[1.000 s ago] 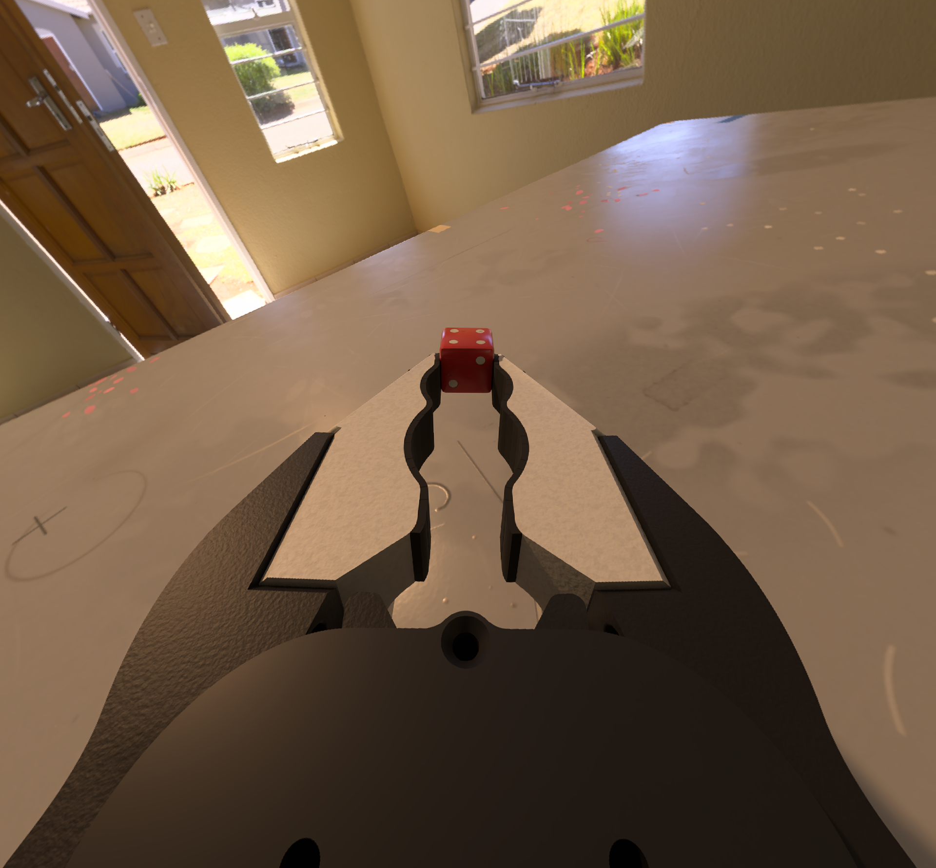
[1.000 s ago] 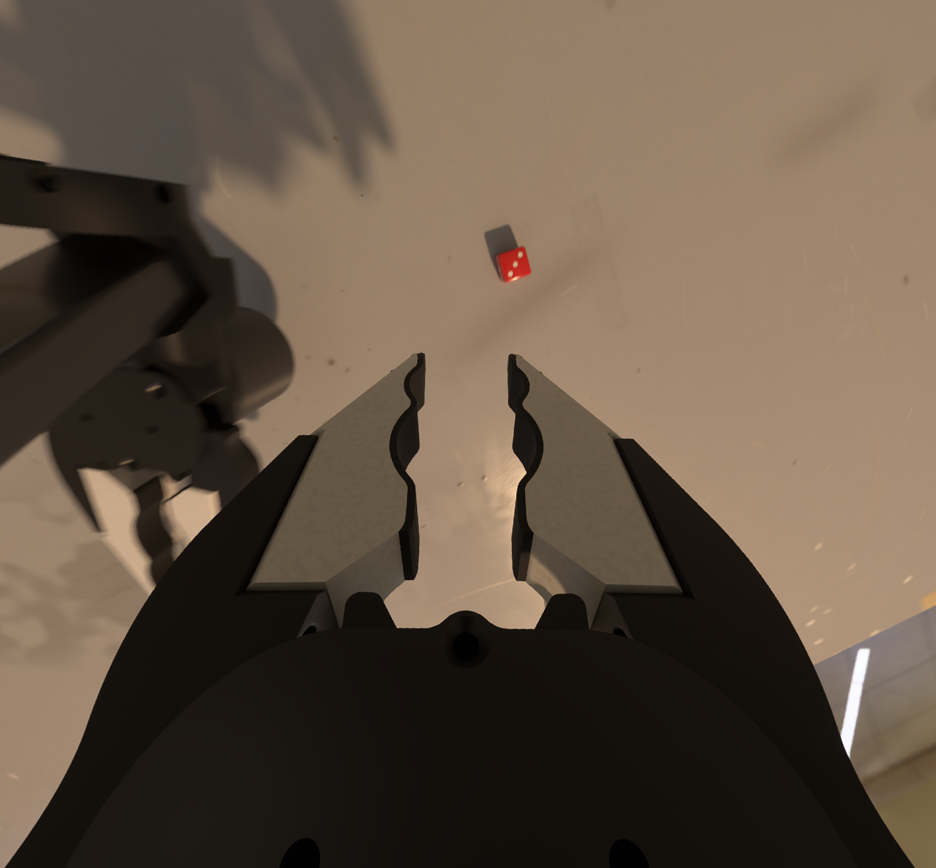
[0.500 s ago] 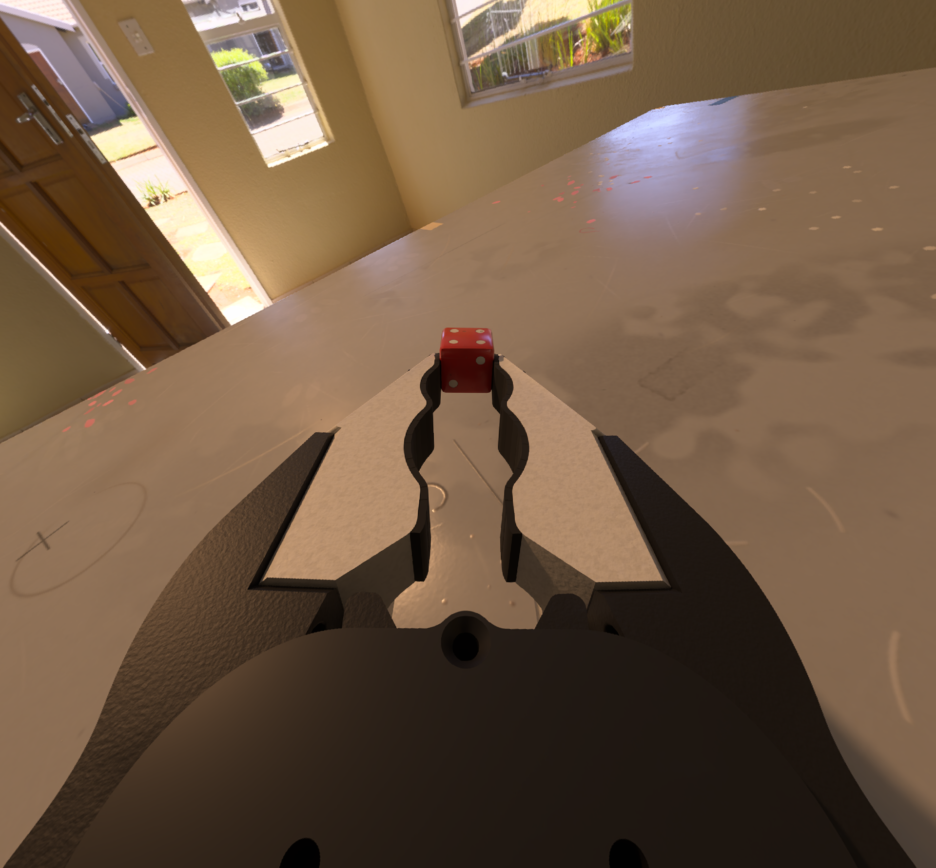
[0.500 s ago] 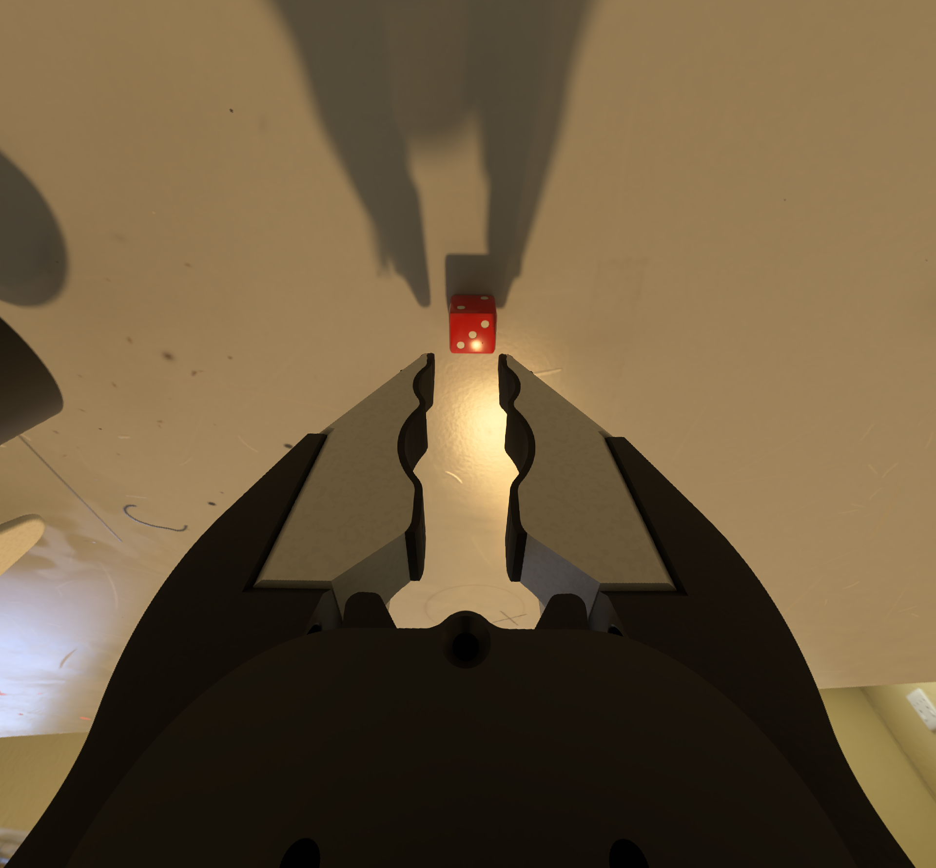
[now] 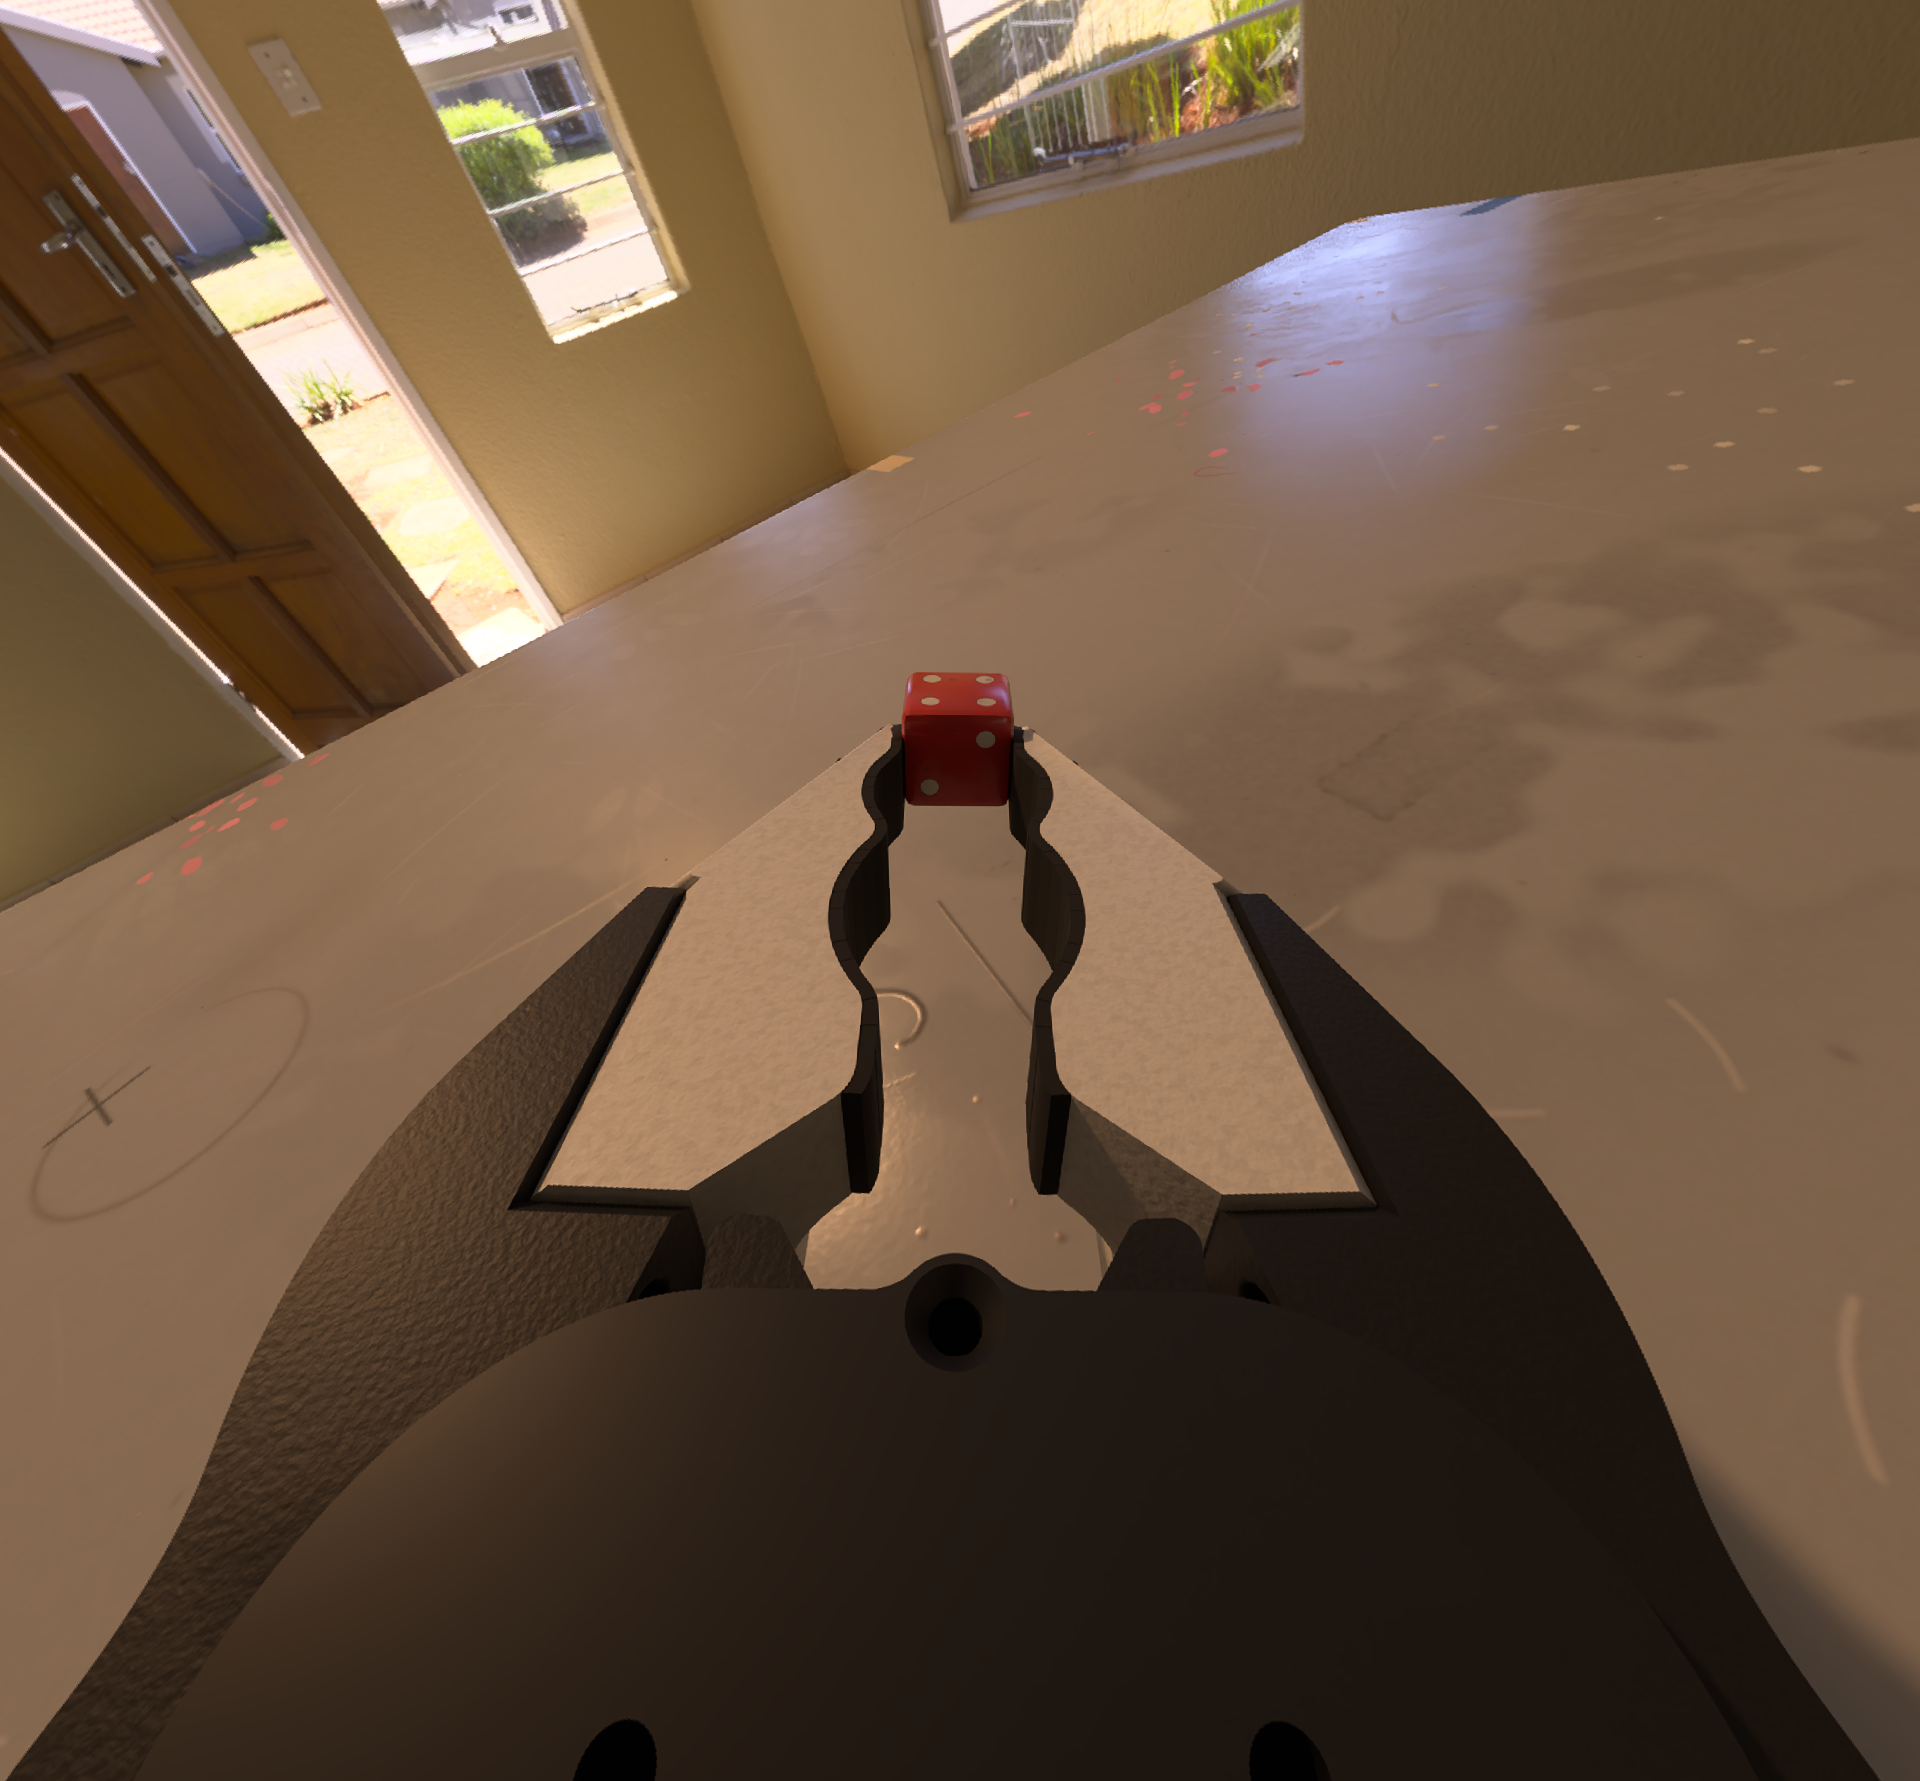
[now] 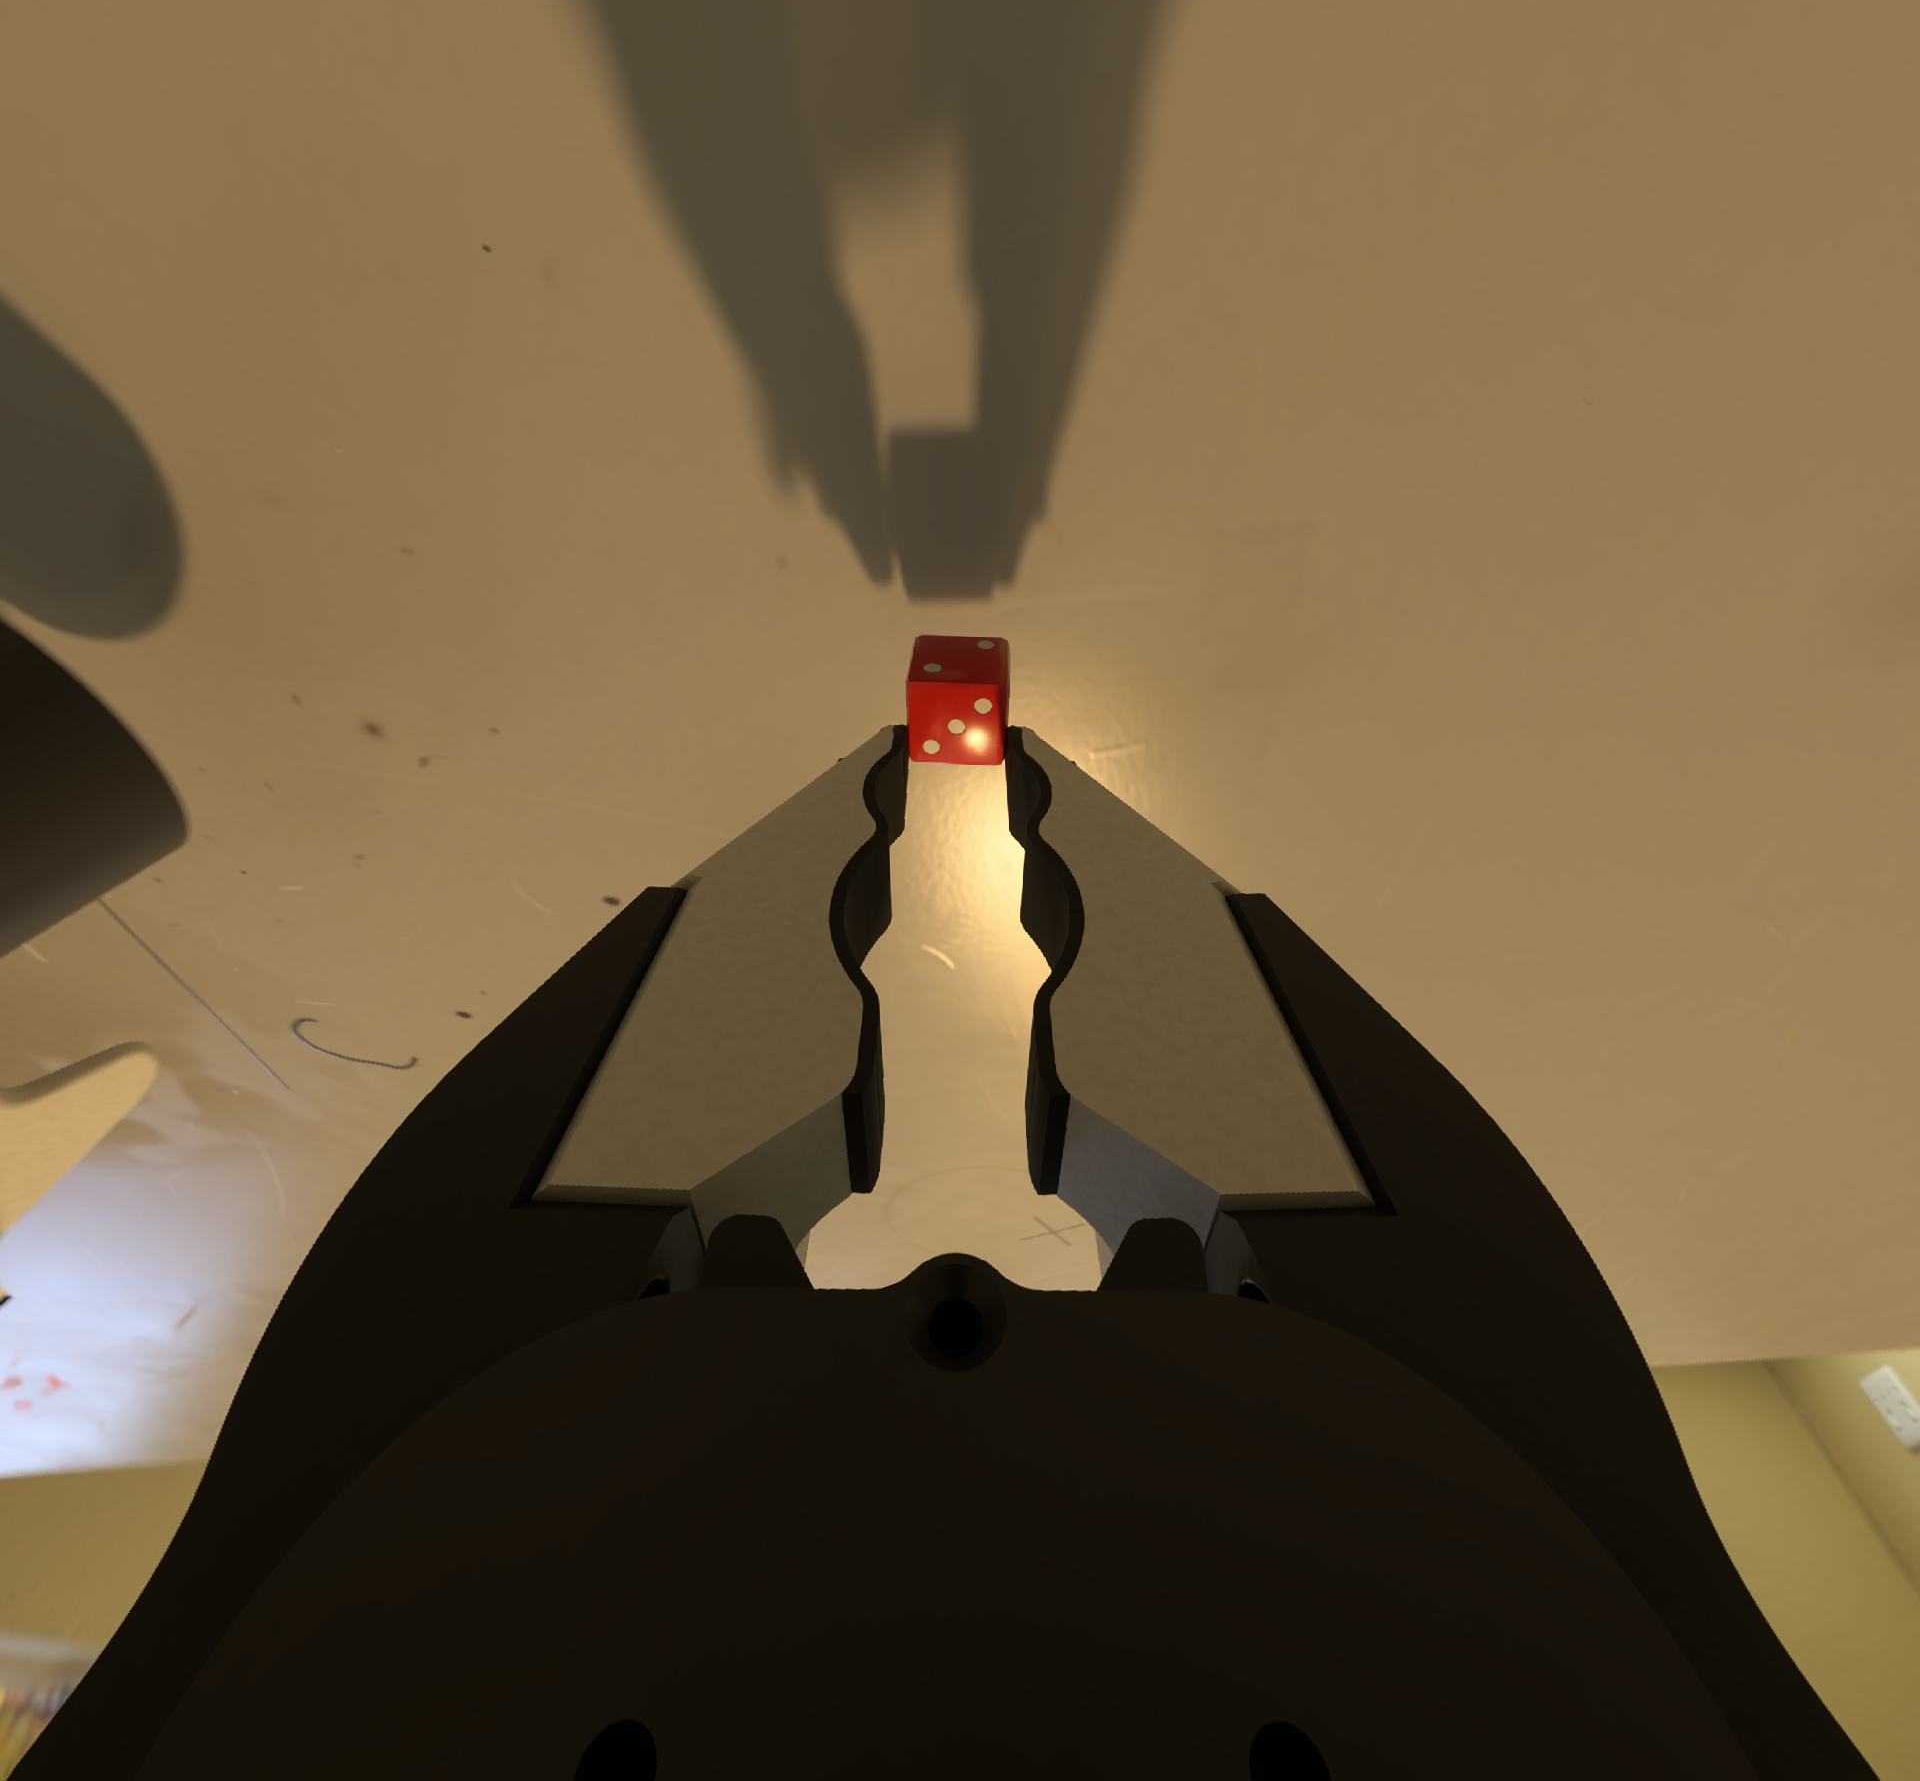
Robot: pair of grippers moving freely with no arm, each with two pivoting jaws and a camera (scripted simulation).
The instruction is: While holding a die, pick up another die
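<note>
My left gripper (image 5: 956,760) is shut on a red die (image 5: 956,734) with white pips, held at the fingertips above the pale table (image 5: 1455,692). In the right wrist view a second red die (image 6: 957,692) sits between the tips of my right gripper (image 6: 956,744). The jaws press its two sides, and only the die's lower part lies between the tips. The die's shadow (image 6: 945,516) falls on the table just beyond it, joined with the fingers' shadows.
A dark part of the other gripper (image 6: 73,796) shows at the left edge of the right wrist view. The table edge (image 6: 1558,1357) runs close on the lower right. An open door (image 5: 156,484) and windows (image 5: 1112,17) lie beyond the table's far edge.
My right gripper moved forward to the second die and its jaws narrowed onto it. The left gripper kept hold of its die and shifted only slightly.
</note>
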